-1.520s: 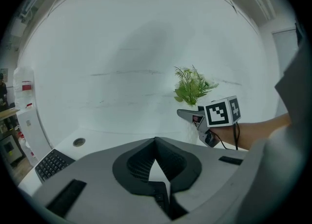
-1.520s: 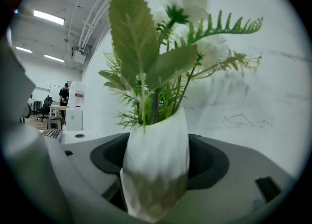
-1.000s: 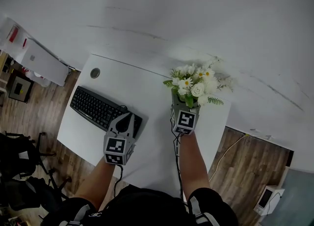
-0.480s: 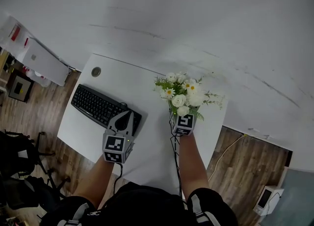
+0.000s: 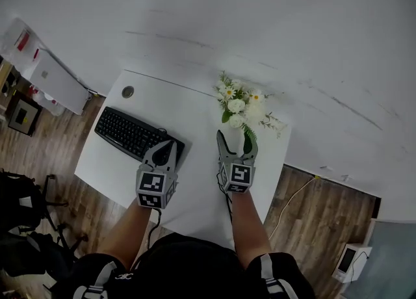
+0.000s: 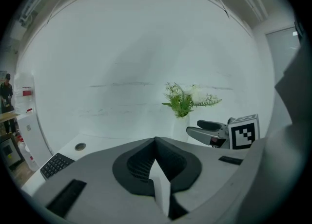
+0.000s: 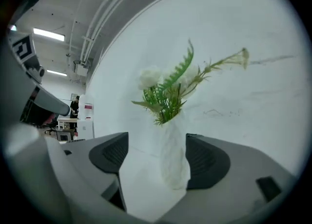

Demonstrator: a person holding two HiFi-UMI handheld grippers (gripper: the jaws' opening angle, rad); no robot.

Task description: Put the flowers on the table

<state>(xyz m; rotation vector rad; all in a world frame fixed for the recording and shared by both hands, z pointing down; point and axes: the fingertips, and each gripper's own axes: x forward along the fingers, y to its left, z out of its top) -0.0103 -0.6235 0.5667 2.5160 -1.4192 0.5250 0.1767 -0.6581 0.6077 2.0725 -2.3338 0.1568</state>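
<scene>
Change since earlier: flowers [image 5: 239,104] no longer ride aloft in the right gripper [image 5: 237,143]; they stand farther back on the table [image 5: 110,161], close to the wall [image 5: 214,12], and the gripper has let go and drawn back toward the person.
Table: white top; keyboard [image 5: 133,134] at left, flowers at the rear right, well apart from it.
Flowers: white blooms with green fern in a slim white vase [image 7: 173,159], upright, resting on the table; the task looks all but done.
Right gripper: jaws apart and just now narrowing a little; vase stands in the gap at the tips, nearer the right-hand pad, and neither pad presses on it.
Left gripper [image 5: 168,145]: jaws closed together, nothing between them, hovering over the keyboard's near end.
Handling (judged): light, top-heavy and easy to tip; vase rigid, smooth and probably breakable; blooms soft and no place for a grip.
Hold (judged): across the vase body, low down, below the foliage.
Head view only: shows the placing on the table and both grippers, but the blooms hide the vase.
Right gripper view only: shows the vase, its base and the space at each pad.
Left gripper view only: shows the arrangement side-on, standing upright beyond the right gripper.
</scene>
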